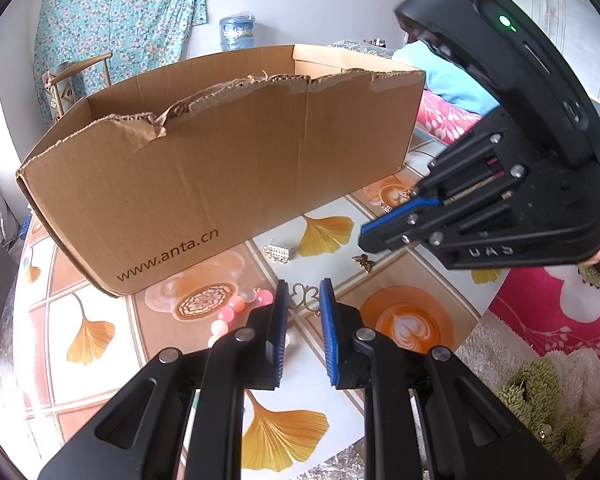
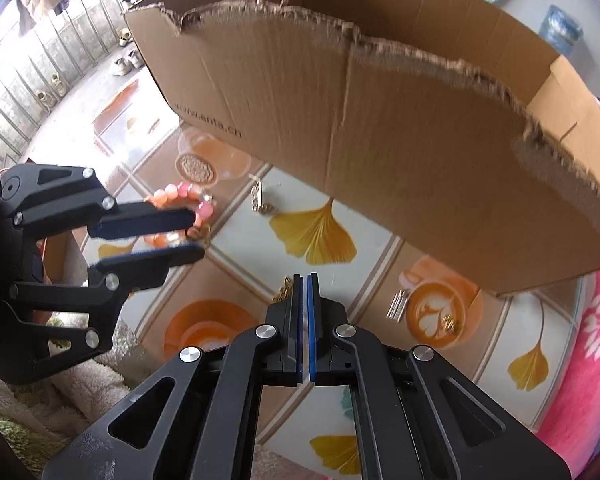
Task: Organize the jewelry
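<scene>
A torn cardboard box (image 1: 219, 160) stands on the patterned table; it also shows in the right wrist view (image 2: 400, 140). My left gripper (image 1: 304, 292) is open, its tips on either side of a gold butterfly piece (image 1: 304, 295). A pink bead bracelet (image 1: 235, 312) lies just left of it, and shows behind the left gripper (image 2: 191, 234) in the right wrist view as the bracelet (image 2: 179, 196). My right gripper (image 2: 306, 280) is shut and holds nothing visible; it hovers above the table (image 1: 366, 236). A small gold butterfly (image 1: 364, 262) lies below it.
A silver hair clip (image 1: 277, 253) lies near the box. Gold and silver pieces (image 2: 398, 306) lie by the box's right corner, and a small gold charm (image 2: 450, 324) rests on the coffee print. A fluffy rug (image 1: 540, 380) is right of the table edge.
</scene>
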Demonstrator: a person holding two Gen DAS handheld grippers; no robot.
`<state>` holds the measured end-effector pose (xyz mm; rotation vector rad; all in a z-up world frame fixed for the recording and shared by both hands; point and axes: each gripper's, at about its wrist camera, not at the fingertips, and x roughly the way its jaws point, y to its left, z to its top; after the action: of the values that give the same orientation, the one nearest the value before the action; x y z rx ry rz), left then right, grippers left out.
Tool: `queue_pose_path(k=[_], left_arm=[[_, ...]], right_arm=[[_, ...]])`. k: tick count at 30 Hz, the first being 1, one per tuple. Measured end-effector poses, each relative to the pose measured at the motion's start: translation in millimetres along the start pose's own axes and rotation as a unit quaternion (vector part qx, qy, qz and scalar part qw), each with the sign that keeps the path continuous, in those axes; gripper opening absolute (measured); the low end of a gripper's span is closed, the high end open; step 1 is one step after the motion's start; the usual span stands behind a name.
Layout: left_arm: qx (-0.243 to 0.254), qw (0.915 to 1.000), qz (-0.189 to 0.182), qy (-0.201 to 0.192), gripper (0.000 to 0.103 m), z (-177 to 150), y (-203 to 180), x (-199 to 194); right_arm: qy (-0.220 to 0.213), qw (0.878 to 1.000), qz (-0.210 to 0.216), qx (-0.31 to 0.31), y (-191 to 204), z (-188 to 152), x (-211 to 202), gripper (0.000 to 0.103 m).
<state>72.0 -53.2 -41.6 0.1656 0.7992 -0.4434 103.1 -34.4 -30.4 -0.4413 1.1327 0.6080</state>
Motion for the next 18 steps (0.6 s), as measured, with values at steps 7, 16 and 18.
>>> queue_pose_path(k=[7,16,18], left_arm=[[0.001,1.0000,-0.003,0.001,0.015,-1,0,1],[0.007,0.9999,-0.008,0.007,0.015,-4,-4,8],[0.007,0.9999,-0.007,0.009,0.015,-4,-4,10]], right_arm=[[0.010,0.999,-0.010,-0.028,15,6,3,0.002],[0.026,1.000,-0.016,-0.007,22,-6,-1,0.002],[0.028,0.999,-0.015,0.004,22,-10,-4,0.002]])
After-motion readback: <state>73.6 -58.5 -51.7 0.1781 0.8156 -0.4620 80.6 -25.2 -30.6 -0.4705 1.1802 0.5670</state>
